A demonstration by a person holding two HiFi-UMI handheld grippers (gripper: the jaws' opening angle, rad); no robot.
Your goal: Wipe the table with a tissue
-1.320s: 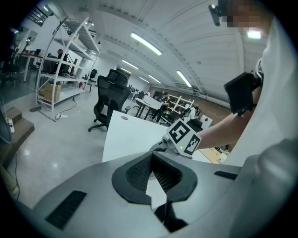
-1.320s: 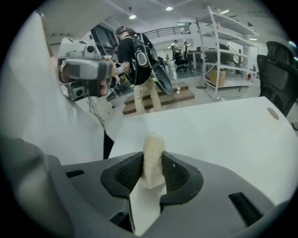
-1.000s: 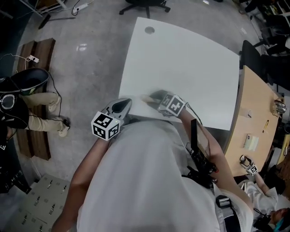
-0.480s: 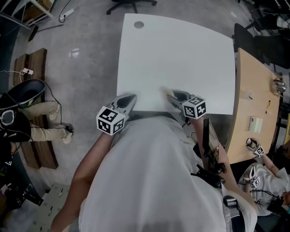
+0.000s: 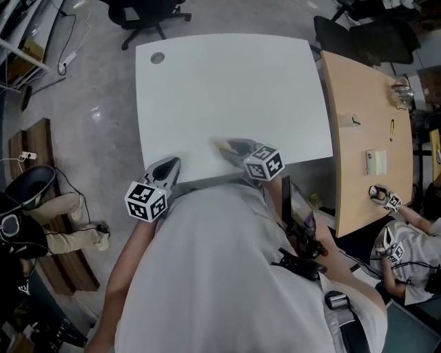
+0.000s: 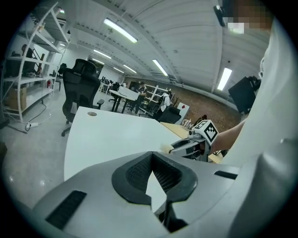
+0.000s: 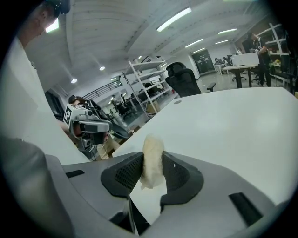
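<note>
The white table [image 5: 227,83] fills the middle of the head view. My right gripper [image 5: 231,147] hovers over its near edge, shut on a crumpled off-white tissue [image 5: 222,146]. In the right gripper view the tissue [image 7: 152,162] stands pinched between the two dark pads, above the table top [image 7: 233,121]. My left gripper [image 5: 170,165] is at the table's near left edge, its tips together with nothing between them [image 6: 152,153]. From the left gripper view, the right gripper [image 6: 188,145] and its tissue [image 6: 165,148] show to the right over the table [image 6: 107,139].
A wooden desk [image 5: 365,117] with small items adjoins the table's right side. A black office chair [image 5: 141,14] stands beyond the far edge. A seated person [image 5: 406,248] is at lower right. A black bin [image 5: 31,183] is on the floor at left. A round cable hole [image 5: 158,58] marks the far left corner.
The right gripper has shifted sideways along the table's near edge with the tissue and rolled. The left gripper moved a little along the edge. The head view has swung round.
</note>
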